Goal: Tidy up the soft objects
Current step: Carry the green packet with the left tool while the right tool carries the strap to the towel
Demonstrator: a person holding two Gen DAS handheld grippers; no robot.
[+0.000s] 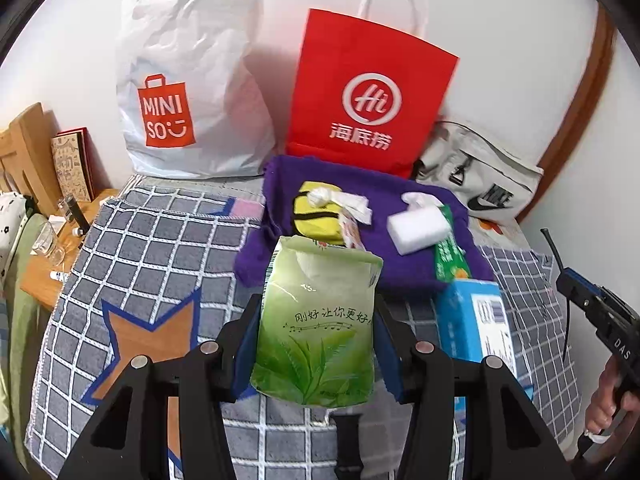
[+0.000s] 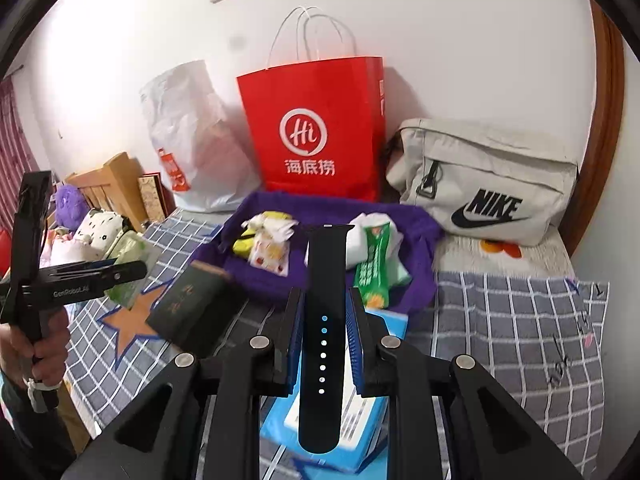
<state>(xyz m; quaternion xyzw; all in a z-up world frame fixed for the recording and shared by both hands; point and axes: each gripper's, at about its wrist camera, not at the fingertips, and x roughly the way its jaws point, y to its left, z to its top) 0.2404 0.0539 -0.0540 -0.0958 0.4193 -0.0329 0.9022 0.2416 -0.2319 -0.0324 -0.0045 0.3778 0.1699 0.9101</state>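
Now left tool pinching green tissue pack; right tool pinching black watch strap.

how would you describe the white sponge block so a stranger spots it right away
Start at the red paper bag against the wall; a purple towel lies spread before it. The white sponge block sits on the towel's right half, plain and unprinted, beside a green printed packet.

Both claws clamped, loaded.

glossy plastic tissue pack; matt rubbery watch strap; fuzzy purple cloth; smooth red paper bag.
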